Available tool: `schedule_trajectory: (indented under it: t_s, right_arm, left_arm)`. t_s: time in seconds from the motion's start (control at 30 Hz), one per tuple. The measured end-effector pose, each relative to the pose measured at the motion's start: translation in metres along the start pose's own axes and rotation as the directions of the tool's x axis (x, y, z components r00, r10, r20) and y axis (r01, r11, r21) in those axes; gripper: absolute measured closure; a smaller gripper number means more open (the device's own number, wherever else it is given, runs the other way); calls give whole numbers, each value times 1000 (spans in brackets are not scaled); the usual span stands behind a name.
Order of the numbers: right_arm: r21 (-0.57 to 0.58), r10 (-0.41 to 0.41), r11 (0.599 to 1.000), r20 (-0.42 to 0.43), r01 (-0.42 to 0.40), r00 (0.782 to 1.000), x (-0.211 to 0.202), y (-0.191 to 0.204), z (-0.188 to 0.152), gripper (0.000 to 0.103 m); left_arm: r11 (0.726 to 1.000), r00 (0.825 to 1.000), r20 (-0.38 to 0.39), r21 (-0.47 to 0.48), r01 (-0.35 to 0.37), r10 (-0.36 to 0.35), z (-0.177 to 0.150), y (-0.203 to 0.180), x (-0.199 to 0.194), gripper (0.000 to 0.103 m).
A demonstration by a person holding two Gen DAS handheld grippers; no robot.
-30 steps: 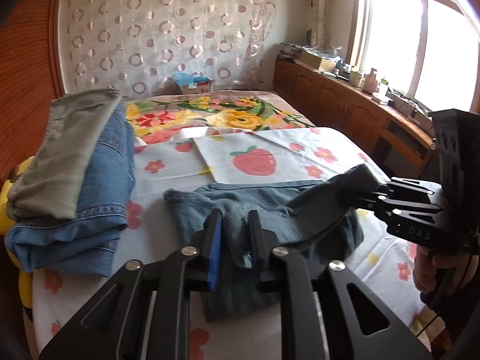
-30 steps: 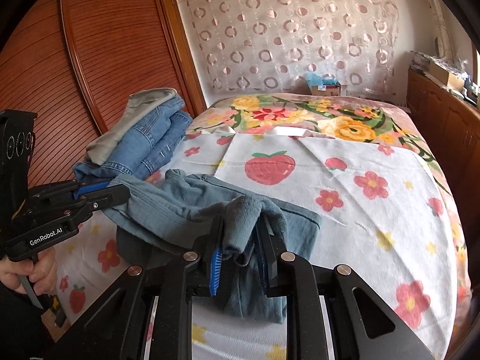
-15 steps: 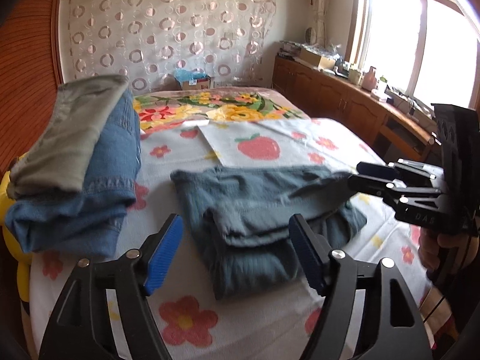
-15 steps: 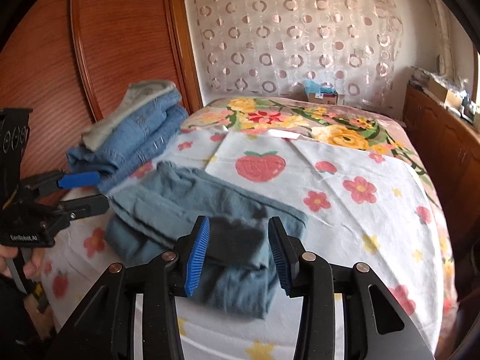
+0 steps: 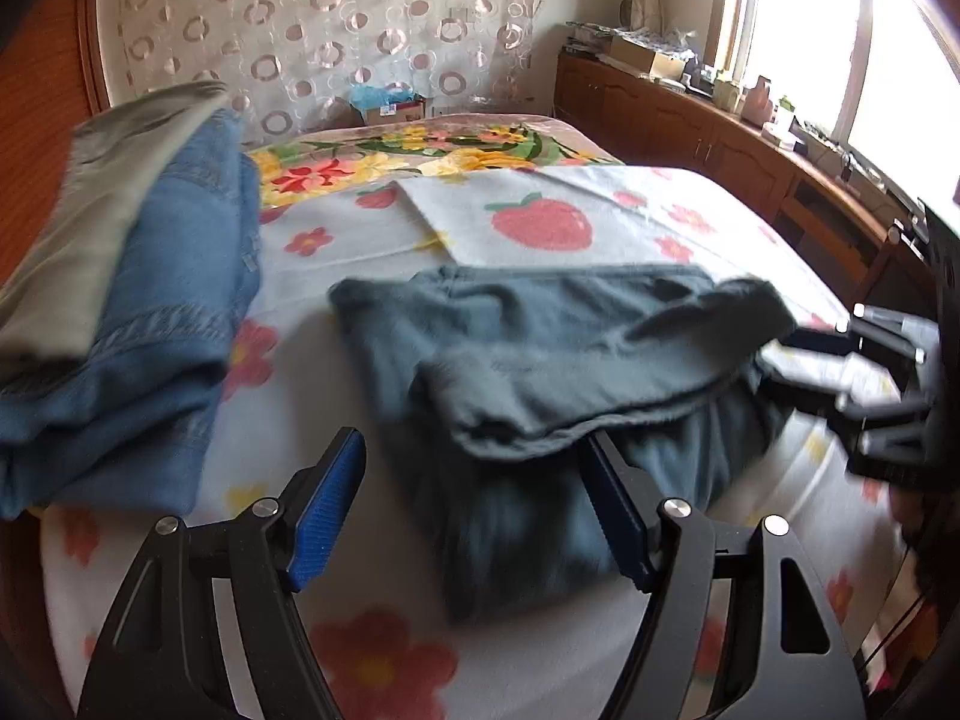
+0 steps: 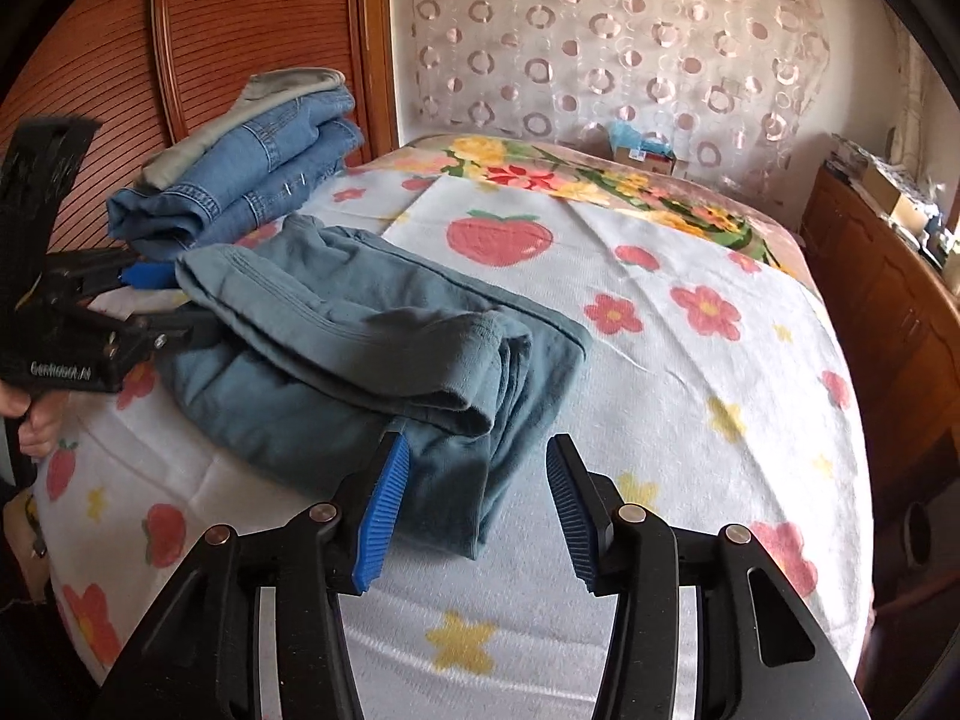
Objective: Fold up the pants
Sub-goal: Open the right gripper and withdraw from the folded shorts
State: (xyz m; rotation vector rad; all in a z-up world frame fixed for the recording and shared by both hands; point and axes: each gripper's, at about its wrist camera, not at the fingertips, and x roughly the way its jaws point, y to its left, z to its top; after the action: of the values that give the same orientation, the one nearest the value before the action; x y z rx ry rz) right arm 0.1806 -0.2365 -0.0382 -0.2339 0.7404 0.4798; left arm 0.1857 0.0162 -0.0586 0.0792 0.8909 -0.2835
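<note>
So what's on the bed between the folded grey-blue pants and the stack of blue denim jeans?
Only bare floral sheet lies between the grey-blue pants and the denim jeans stack, clearest in the left wrist view.

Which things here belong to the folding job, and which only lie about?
Job: teal pants, left gripper, right gripper with jaws opening, off the cloth.
Lying about: jeans stack, strawberry blanket, cardboard box.

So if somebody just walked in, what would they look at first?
Probably the folded grey-blue cotton pants lying in the middle of the white flowery bedspread, with a big red strawberry print just behind them. Next, the stack of folded blue denim jeans at the bed's left edge, against the reddish wooden wardrobe.
</note>
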Motion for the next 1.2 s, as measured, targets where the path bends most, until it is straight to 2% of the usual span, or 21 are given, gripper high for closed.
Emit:
schedule_trajectory:
  t_s: [0.13, 0.33, 0.67, 0.93, 1.17, 1.2]
  right_arm:
    - [-8, -11, 1000, -13, 10, 1000, 5, -1, 7, 53]
    - [-26, -31, 999, -31, 30, 999, 22, -3, 27, 53]
    - [43, -77, 996, 3, 77, 997, 52, -24, 61, 53]
    - [80, -9, 997, 12, 8, 1000, 25, -20, 42, 53]
    - [65, 62, 996, 0, -61, 998, -11, -13, -7, 54]
    - [65, 68, 996, -7, -67, 998, -13, -12, -14, 58]
  left_arm:
    - [999, 999, -8, 17, -40, 40, 13, -2, 12, 29]
    - [998, 998, 25, -21, -61, 62, 26, 8, 8, 29]
    - [999, 997, 61, -31, -41, 43, 19, 11, -10, 29]
    - [1000, 998, 63, 3, -8, 8, -5, -3, -21, 29]
    - [1000, 999, 46, 13, 7, -8, -30, -8, -26, 29]
    - [1000, 999, 36, 17, 4, -5, -33, -9, -24, 29]
